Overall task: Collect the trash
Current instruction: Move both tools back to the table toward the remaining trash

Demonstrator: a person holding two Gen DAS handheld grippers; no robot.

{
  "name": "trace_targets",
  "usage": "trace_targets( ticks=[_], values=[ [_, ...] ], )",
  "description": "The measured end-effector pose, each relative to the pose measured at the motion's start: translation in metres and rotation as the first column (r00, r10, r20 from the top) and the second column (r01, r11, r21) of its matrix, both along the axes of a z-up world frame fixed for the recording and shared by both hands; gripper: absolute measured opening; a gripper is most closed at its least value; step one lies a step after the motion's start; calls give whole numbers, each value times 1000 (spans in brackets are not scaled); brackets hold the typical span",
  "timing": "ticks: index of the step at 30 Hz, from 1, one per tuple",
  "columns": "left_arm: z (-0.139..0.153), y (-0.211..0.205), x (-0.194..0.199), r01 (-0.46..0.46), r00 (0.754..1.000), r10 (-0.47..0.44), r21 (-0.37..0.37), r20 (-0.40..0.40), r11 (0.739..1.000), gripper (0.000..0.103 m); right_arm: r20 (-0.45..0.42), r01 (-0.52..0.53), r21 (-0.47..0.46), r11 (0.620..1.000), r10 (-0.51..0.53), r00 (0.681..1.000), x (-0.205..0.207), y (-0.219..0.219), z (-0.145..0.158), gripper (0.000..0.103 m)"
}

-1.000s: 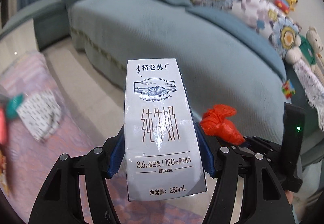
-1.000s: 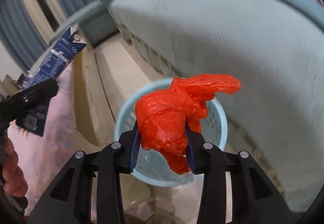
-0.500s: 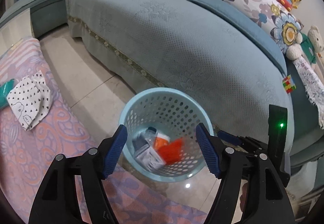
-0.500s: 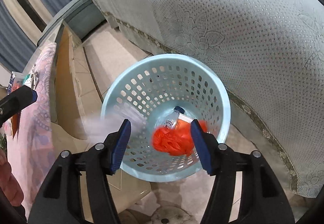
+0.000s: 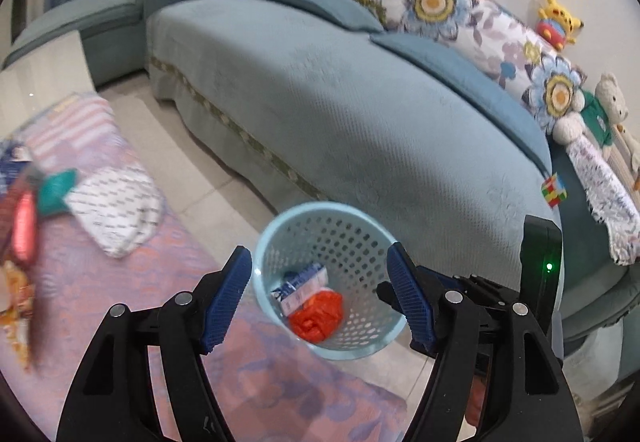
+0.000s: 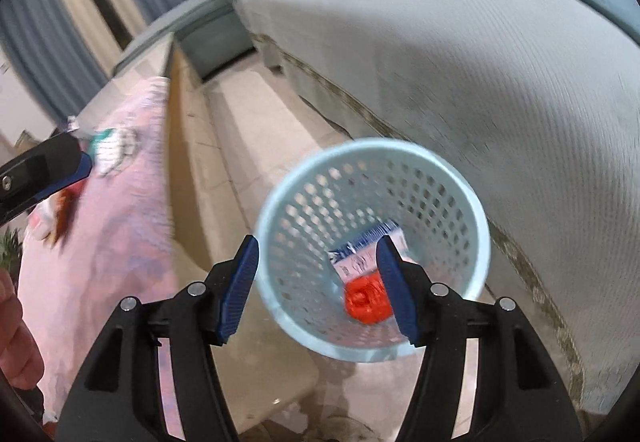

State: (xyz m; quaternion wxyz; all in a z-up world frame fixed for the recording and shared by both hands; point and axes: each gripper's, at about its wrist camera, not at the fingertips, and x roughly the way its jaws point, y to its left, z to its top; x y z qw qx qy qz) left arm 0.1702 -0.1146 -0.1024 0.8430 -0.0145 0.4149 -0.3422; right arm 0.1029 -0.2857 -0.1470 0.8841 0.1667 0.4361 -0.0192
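While both grippers hang above a pale blue basket on the floor beside a sofa, the left gripper and right gripper stand released, gripping nothing. A milk carton and red bag lie inside the basket.

Basket mouth: the pale blue perforated basket is standing open at the top, with nothing lying across its rim.
Basket floor: a milk carton and a crumpled red plastic bag are taking up the bottom; the walls above them are staying free.
Far side: the blue sofa is crowding close behind the basket.
Near side: the desk under a pink cloth is edging in just beside it.
Floor strip: tiled floor is running clear between sofa and desk.
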Motion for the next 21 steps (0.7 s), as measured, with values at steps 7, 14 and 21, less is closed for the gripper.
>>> trace_targets(
  ticks=[7, 14, 21],
  values=[
    [28, 77, -11, -127, 989, 130, -40, 73, 991, 68, 130, -138, -65, 988, 146, 981, 12, 60, 56, 57],
    [41, 170, -10, -299, 947, 304, -66, 101, 952, 68, 156, -232, -138, 963, 252, 955, 50, 119, 74, 60],
    [36, 263, 1, -482, 869, 487, -69, 89, 873, 68, 94, -287, -174, 942, 306, 947, 105, 164, 55, 67]
  ],
)
